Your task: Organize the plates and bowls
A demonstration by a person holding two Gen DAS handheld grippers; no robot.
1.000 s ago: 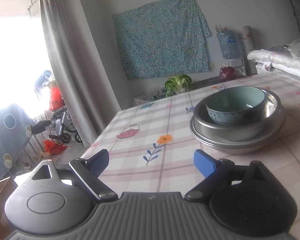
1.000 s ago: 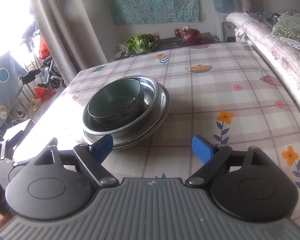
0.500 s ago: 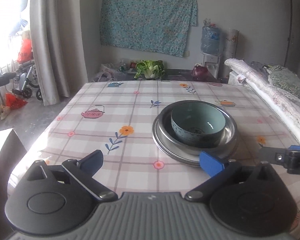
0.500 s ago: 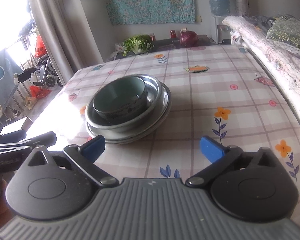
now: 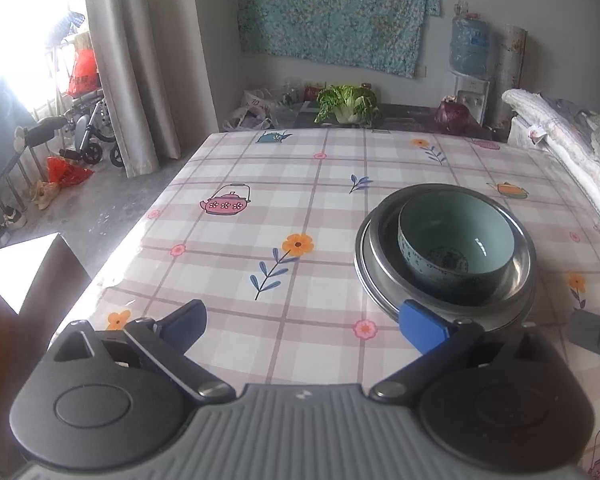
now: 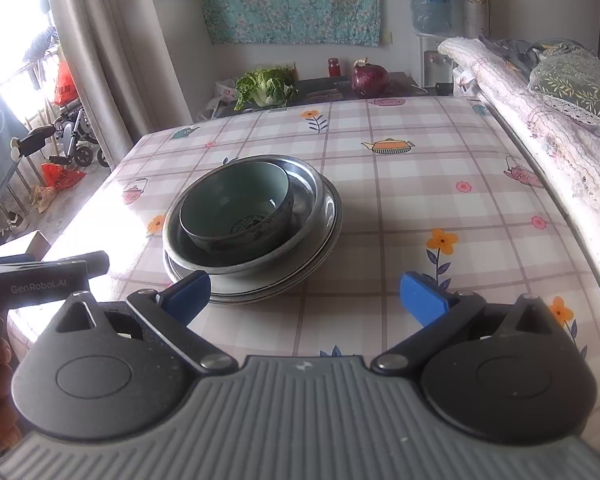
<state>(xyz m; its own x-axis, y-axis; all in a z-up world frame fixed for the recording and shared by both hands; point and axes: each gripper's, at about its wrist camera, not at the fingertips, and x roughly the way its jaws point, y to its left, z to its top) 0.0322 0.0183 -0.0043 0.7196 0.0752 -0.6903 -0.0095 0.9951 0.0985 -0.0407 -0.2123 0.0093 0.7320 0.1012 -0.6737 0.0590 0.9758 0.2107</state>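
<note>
The dishes sit as one nested stack on the checked tablecloth: a green ceramic bowl rests inside a steel basin, which sits on steel plates whose rims show at the stack's edge. The bowl lies off-centre in the basin, toward the window side.

The left gripper hovers over bare cloth just left of the stack, its blue pads spread wide and empty; its right pad overlaps the plate rim in view, but I cannot tell whether it touches. The right gripper hangs just short of the stack's near edge, jaws equally wide, nothing between them.

With everything nested and both tools free, the stacking looks finished, so the step in hand is probably a clean pull-back. To do it well, lift each gripper up and away before swinging sideways, so no pad clips the plate rim and shifts the pile. If the bowl needs centring, nudge its wall gently with one pad rather than pinching the rim
</note>
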